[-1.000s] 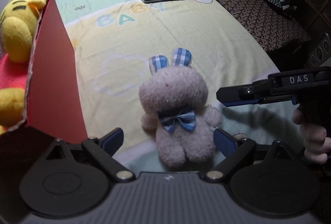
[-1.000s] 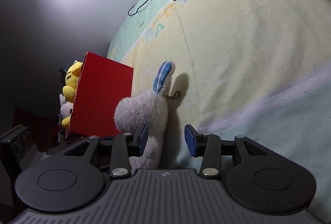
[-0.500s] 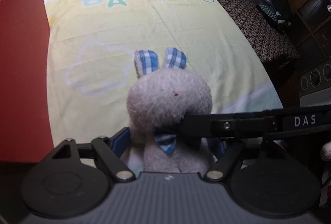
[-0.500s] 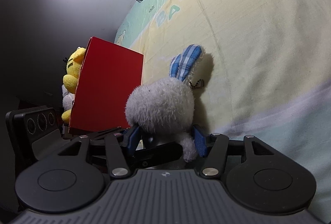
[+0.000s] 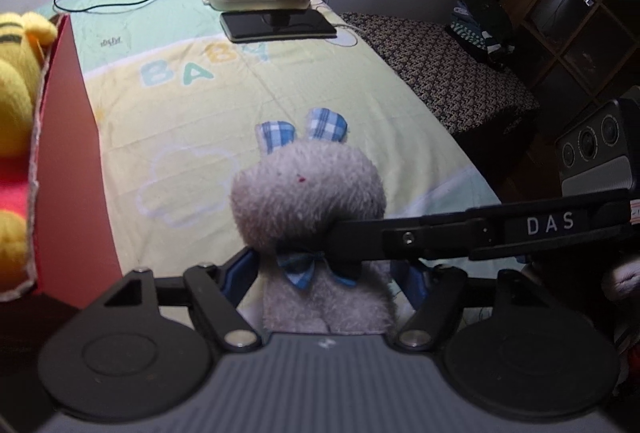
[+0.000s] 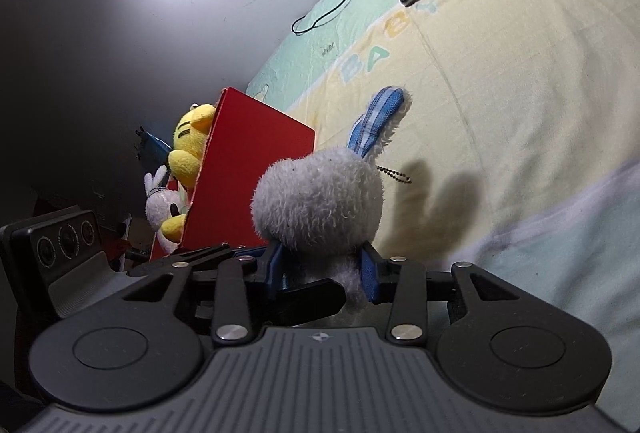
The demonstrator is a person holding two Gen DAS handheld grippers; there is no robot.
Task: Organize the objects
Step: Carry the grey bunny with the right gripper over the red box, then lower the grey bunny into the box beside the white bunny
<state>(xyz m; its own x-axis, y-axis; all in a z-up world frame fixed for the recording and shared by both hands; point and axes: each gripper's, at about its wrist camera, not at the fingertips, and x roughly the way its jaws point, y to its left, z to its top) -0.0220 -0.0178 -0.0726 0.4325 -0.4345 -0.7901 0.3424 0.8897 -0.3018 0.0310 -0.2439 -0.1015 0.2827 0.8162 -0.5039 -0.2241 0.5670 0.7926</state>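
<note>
Left wrist: left gripper (image 5: 326, 273) clamps plush bunny (image 5: 308, 193); right gripper (image 6: 322, 267) closing around it.

The bunny (image 5: 308, 193), a grey-white fuzzy plush with blue plaid ears, a blue plaid bow tie and a small bead chain behind its head, stands upright in the lower middle of both views, on the pale yellow part of the blanket. The red box (image 5: 68, 169), open at the top, stands at the left edge of the left wrist view, apart from the bunny. A yellow plush (image 6: 190, 149) and a small white one (image 6: 158, 207) sit inside it.
</note>
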